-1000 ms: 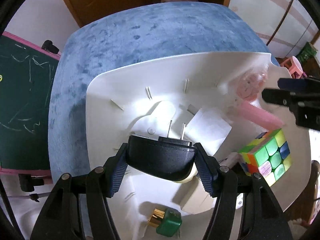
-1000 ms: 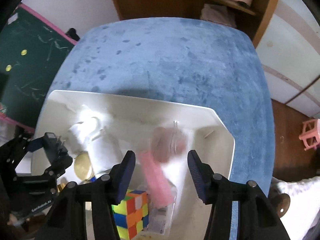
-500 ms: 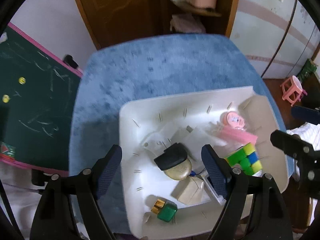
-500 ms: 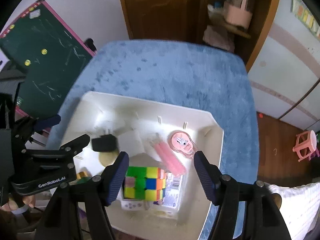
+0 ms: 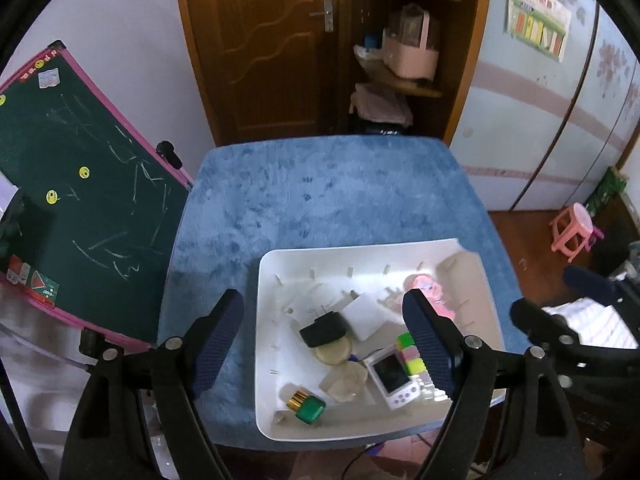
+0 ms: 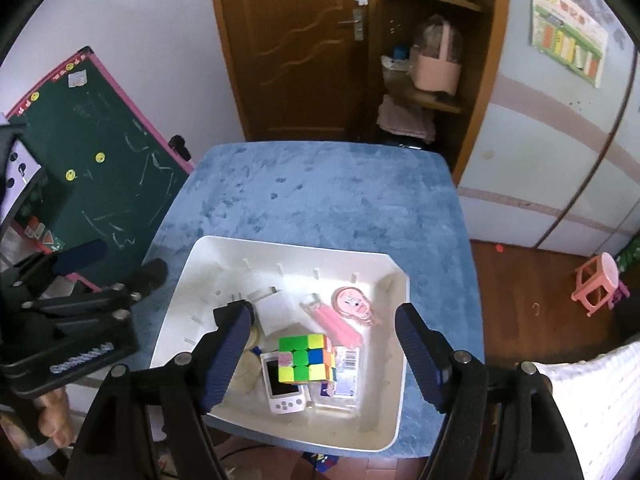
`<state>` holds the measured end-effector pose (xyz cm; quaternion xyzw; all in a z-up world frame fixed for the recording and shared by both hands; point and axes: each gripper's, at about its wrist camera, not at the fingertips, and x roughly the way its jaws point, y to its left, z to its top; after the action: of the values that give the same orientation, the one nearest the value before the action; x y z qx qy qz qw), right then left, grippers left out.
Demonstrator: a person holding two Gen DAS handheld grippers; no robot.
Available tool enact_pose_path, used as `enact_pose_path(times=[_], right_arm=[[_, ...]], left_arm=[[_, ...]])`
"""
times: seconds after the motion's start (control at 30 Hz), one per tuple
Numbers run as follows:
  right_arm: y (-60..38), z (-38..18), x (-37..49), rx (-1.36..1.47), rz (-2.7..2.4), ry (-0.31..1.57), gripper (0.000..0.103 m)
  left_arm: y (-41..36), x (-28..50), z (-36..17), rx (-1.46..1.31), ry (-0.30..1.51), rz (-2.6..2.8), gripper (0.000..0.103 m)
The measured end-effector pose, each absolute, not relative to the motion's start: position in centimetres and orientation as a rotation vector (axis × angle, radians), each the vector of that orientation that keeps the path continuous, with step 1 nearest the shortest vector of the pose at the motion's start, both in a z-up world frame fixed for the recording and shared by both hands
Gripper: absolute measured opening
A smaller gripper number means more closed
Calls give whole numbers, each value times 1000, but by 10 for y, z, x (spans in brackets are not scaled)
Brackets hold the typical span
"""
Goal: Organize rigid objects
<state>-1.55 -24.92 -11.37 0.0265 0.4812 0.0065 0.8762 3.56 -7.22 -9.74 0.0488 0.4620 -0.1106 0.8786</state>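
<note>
A white tray (image 5: pixel 264 320) sits on the near part of a blue plush tabletop (image 5: pixel 328 192). In it lie a black plug adapter (image 5: pixel 323 329), a colour cube (image 6: pixel 306 358), a pink comb (image 6: pixel 336 322), a pink round case (image 6: pixel 354 300), a white handheld game (image 6: pixel 282 380) and a green bottle with a gold cap (image 5: pixel 306 404). My left gripper (image 5: pixel 323 298) hangs open high above the tray's left half and holds nothing. My right gripper (image 6: pixel 323 310) is open too, above the cube and comb, with nothing between its fingers. Each gripper shows at the edge of the other's view.
A green chalkboard with a pink frame (image 5: pixel 80 200) leans at the table's left side. Behind the table stand a wooden door (image 5: pixel 272 40) and a corner shelf (image 5: pixel 404 64). A pink stool (image 5: pixel 572 232) stands on the floor at the right. A hand (image 6: pixel 52 420) shows at the lower left.
The left gripper let go of the black plug adapter, which now lies in the tray. The pink comb has dropped from between the right fingers. Both grippers widened and rose well above the tray.
</note>
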Motion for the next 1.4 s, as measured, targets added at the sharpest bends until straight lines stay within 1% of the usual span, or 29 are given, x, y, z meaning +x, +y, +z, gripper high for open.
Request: enact_pose_path(times=[0.2, 0.47, 0.6, 0.67, 0.7, 1.1, 1.4], right_arm=[[-256, -101, -30, 65, -10, 990, 76], [-251, -86, -50, 58, 0, 959, 76], [-246, -75, -56, 15, -18, 923, 76], [-244, -71, -56, 10, -19, 911, 80], [-244, -70, -56, 10, -22, 908, 80], [-231, -58, -51, 23, -59, 907, 80], [-225, -56, -52, 40, -81, 911, 80]], left_arm=[[-69, 20, -82, 56, 955, -207, 84], [-67, 8, -79, 30, 964, -169, 84], [-67, 9, -76, 36, 958, -153, 84], [-67, 11, -75, 46, 961, -154, 84], [-67, 12, -74, 52, 960, -149, 84], [-56, 17, -60, 89, 931, -148, 84], [-52, 20, -61, 111, 947, -151, 84]])
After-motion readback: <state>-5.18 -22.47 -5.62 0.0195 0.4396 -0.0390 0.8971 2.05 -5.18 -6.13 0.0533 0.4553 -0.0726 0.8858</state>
